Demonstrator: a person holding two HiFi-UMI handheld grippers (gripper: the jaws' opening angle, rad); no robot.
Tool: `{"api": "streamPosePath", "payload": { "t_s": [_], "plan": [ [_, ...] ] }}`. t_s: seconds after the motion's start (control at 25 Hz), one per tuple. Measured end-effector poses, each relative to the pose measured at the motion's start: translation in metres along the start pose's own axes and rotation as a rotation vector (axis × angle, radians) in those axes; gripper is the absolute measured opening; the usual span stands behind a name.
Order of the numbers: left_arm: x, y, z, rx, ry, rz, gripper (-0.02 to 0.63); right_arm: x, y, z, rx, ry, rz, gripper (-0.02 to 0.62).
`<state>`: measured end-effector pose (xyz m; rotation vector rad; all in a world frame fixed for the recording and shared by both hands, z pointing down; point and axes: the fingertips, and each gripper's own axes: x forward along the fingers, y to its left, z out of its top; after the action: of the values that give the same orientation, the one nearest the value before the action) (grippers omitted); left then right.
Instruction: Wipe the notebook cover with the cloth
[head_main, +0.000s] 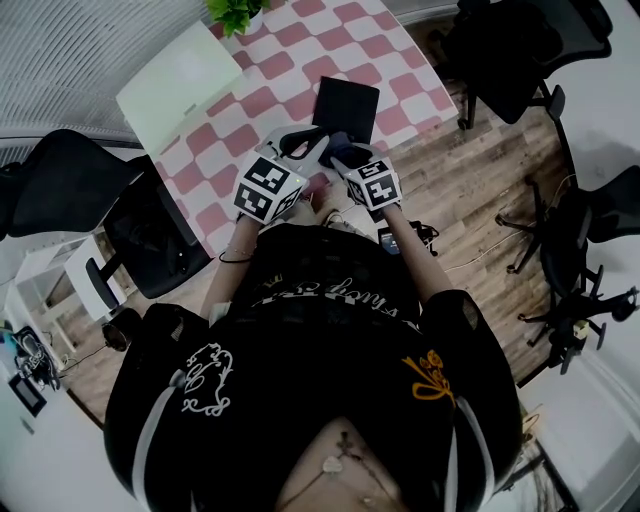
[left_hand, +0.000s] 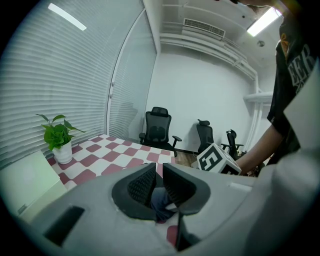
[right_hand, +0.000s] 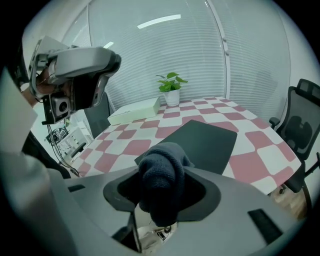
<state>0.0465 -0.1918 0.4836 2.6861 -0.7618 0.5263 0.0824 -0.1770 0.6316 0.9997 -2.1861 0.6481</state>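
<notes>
- The right tool (right_hand: 163, 169) is clamped on the cloth (right_hand: 161, 182), a dark knitted wad that bulges up and forward out of the jaws
- In the head view that tool hangs over the near edge of the desk (right_hand: 124, 148), and the cloth sits just short of the notebook
- The notebook (right_hand: 201, 142) lies flat and closed at 12 o'clock from the right tool, its black cover bare, one corner pointing back toward the jaws
- The left tool (left_hand: 159, 169) has its ribbed pads (left_hand: 141, 183) drawn almost together with only a thin slit between them, and nothing is gripped there
- A bit of bluish fabric (left_hand: 161, 204) shows low behind that slit; what it is cannot be told
- The left tool is beside the right one, at its 9 o'clock, and the right tool's marker cube (left_hand: 216, 160) shows at 3 o'clock in the left gripper view
- The desk wears a pink-and-white chequered cover
- A pale flat box (right_hand: 134, 111) lies at 11 o'clock beyond the notebook, well apart from it
- A potted plant (right_hand: 171, 88) stands upright at the far edge, just past the box
- Black office chairs (left_hand: 158, 128) stand on the wooden floor around the desk
</notes>
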Motion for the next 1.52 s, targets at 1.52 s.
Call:
{"api": "streamPosePath", "payload": {
  "t_s": [1.52],
  "plan": [
    [0.009, 0.002, -0.003, 0.005, 0.02, -0.033, 0.04, -0.009, -0.146, 0.015, 0.398, -0.105, -0.288, 0.167]
  ]
}}
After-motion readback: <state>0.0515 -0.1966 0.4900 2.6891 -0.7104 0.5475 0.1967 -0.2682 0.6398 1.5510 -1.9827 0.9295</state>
